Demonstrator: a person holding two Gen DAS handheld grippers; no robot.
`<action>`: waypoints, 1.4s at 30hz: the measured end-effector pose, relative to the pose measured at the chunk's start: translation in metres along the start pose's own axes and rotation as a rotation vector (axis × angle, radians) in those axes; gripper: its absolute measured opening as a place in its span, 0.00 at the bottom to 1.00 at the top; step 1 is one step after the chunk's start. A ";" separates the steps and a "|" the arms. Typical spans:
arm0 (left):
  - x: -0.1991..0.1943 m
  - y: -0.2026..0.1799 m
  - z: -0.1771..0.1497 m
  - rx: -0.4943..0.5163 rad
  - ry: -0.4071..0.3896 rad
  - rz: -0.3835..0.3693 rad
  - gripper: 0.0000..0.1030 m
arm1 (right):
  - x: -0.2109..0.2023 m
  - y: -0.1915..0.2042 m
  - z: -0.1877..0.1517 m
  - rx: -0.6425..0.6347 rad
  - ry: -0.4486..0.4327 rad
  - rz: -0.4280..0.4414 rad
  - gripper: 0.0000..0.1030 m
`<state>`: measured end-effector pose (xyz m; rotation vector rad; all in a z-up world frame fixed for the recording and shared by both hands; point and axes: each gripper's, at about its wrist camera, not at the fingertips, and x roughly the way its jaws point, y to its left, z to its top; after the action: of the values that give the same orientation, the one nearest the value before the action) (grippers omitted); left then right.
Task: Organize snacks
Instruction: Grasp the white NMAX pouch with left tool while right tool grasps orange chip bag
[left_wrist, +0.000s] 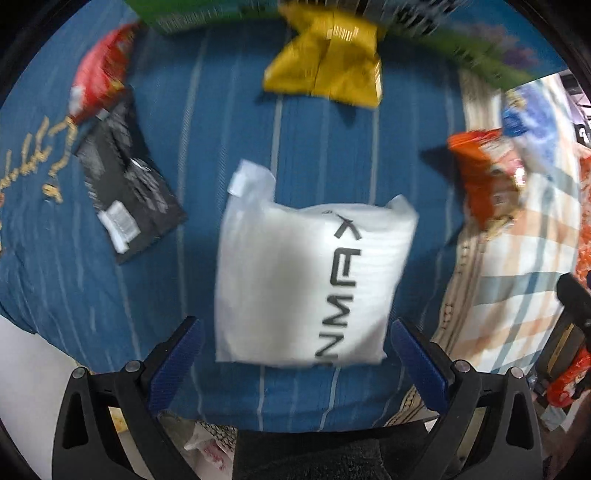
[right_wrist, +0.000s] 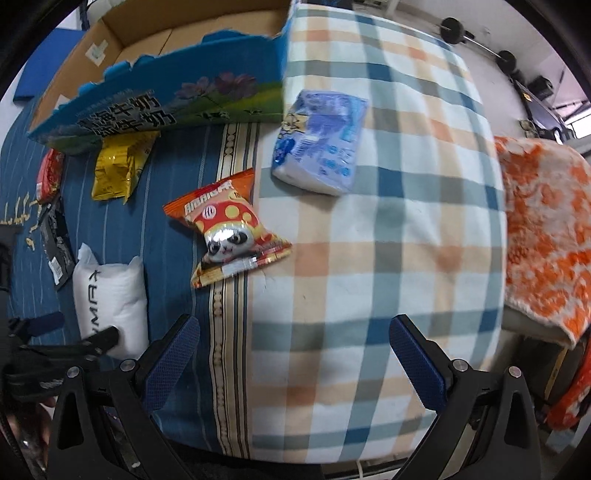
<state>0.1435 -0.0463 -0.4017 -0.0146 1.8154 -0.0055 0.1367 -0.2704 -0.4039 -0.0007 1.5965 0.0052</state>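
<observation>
Where the two wrist views overlap, the working surface reads as a bed: a blue striped cover (left_wrist: 332, 147) on one side, with gold embroidery near its edge, meeting a plaid sheet (right_wrist: 406, 221) in white, peach and blue-grey, a cream patterned band running between them. An orange-and-white floral blanket (right_wrist: 543, 229) lies over the plaid sheet's far side. Beyond it, the room shows a pale floor with dark equipment, too small to identify. At the head of the bed sits an open cardboard box (right_wrist: 177, 40) with a blue printed milk carton wall (right_wrist: 177, 99) and brown inner flaps. Snacks lie scattered, none touching the jaws. A white pouch (left_wrist: 314, 280) with black lettering lies flat on the blue cover, just ahead of the left gripper (left_wrist: 295, 365), whose blue-padded jaws are spread wide and empty on either side of its near edge. A black packet (left_wrist: 125, 192) with a white barcode label lies to the pouch's left, a red packet (left_wrist: 99, 74) beyond that, blurred. A yellow crinkled packet (left_wrist: 328, 62) rests near the box. An orange mushroom-print packet (right_wrist: 227, 229) with a silver panda face lies tilted across the cream band. A blue-and-white wrapped pack (right_wrist: 321, 140) sits on the plaid, beside the box corner. Right gripper (right_wrist: 295, 365) hovers over plaid, jaws apart, holding nothing.
</observation>
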 end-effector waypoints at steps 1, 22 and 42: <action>0.009 -0.001 0.003 -0.003 0.018 -0.001 1.00 | 0.003 0.002 0.005 -0.011 0.004 0.005 1.00; 0.000 -0.002 0.028 -0.039 -0.079 0.018 0.81 | 0.064 0.031 0.072 -0.016 0.159 0.065 0.57; 0.053 0.007 0.028 -0.097 -0.065 -0.003 0.87 | 0.087 0.030 0.041 0.042 0.215 0.077 0.52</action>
<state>0.1575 -0.0399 -0.4598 -0.0850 1.7490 0.0802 0.1750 -0.2396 -0.4917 0.0961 1.8100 0.0324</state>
